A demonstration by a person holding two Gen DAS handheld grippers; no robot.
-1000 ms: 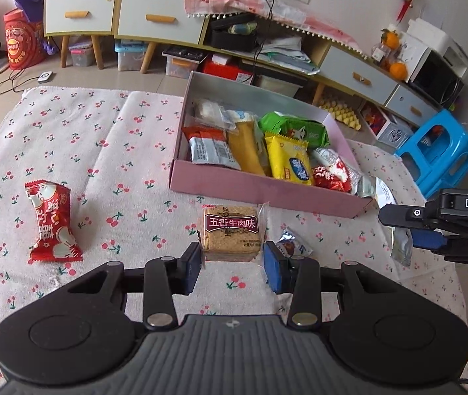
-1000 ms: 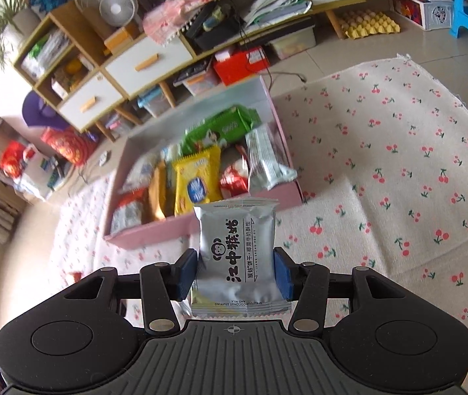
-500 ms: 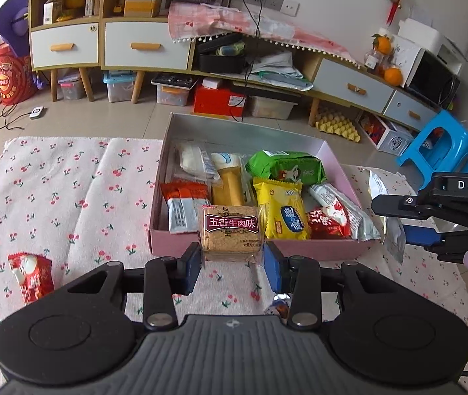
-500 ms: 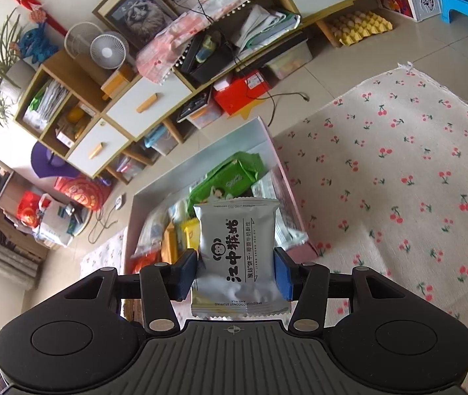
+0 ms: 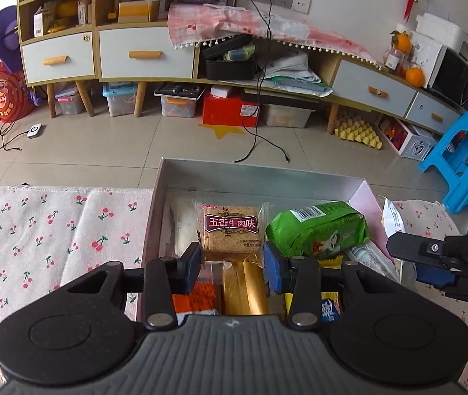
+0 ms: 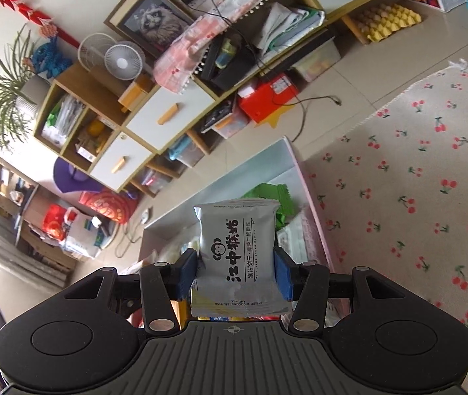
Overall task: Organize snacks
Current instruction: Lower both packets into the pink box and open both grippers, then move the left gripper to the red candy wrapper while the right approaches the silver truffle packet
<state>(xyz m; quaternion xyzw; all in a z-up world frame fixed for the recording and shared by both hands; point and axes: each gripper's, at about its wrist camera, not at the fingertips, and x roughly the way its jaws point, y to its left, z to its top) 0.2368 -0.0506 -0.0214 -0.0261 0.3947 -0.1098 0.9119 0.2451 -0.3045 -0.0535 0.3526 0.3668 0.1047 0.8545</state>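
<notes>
At centre frame I hold the left gripper (image 5: 232, 265) clamped on a brown biscuit pack (image 5: 231, 228) above the pink box (image 5: 362, 194); my right gripper (image 6: 236, 273) pinches a grey cookie pack (image 6: 237, 256) there too

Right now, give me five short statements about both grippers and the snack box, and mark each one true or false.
1. The left gripper is shut on a brown biscuit pack. True.
2. The right gripper is empty. False: it is shut on a grey-white packet.
3. A green packet lies in the pink box. True.
4. The pink box stands on bare tile. False: it sits on the cherry-print cloth.
5. The blue stool is inside the box. False: it stands on the floor.
</notes>
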